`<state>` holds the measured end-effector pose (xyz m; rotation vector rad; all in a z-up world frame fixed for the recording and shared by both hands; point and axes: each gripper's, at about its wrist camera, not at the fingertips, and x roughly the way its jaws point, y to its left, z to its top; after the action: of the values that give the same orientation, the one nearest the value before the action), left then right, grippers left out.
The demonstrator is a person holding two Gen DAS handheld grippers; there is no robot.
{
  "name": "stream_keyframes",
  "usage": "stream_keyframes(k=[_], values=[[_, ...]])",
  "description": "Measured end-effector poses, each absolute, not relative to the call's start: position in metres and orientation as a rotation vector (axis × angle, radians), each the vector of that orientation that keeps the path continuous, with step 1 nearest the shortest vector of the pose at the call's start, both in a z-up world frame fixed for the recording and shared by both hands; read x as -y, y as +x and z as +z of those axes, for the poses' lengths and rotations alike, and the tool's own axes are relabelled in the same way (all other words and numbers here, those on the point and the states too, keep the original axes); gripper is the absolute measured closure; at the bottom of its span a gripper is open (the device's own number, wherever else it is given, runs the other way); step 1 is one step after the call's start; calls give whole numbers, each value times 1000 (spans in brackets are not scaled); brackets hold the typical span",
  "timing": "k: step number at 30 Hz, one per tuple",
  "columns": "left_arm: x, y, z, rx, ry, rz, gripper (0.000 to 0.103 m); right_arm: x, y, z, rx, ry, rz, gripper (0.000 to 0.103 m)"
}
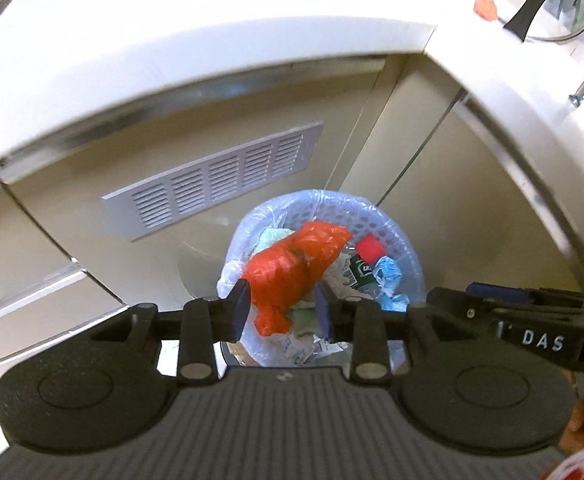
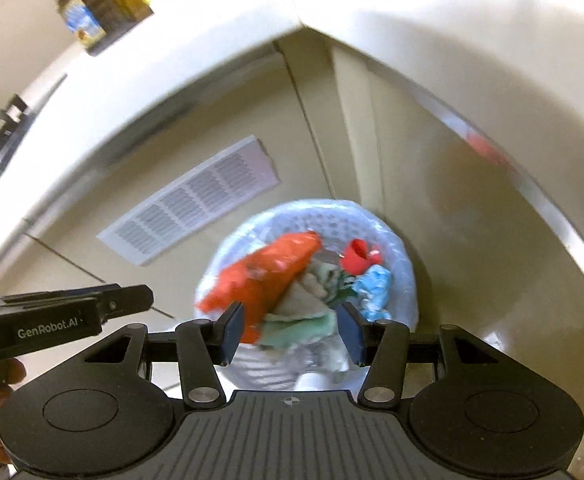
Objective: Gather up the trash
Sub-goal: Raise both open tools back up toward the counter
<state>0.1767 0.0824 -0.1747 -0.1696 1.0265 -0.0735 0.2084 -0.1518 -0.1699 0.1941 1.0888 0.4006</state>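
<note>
- The right wrist view was smeared; bottles [image 2: 92, 4] on the tabletop [image 2: 220, 40] ran off the top edge.
- The hand-held gripper [image 1: 283, 312] hid the trash basket's [image 1: 403, 240] near rim.
- A glass lid [image 1: 539, 4] was cropped.

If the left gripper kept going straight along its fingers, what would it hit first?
Most likely the crumpled orange-red plastic bag atop the lined white bin; depth is uncertain. The left gripper is open, holding nothing.

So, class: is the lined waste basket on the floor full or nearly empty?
Full. The waste basket is heaped to its rim: an orange bag lies on top, with crumpled blue plastic and paper beside it.
</note>
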Motion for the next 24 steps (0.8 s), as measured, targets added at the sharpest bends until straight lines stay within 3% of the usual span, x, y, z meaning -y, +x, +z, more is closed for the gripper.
stream_keyframes(k=[24], values=[[-108,152,-59,-792,-144,-126,63,205,182,-41,-822,300,362,51]])
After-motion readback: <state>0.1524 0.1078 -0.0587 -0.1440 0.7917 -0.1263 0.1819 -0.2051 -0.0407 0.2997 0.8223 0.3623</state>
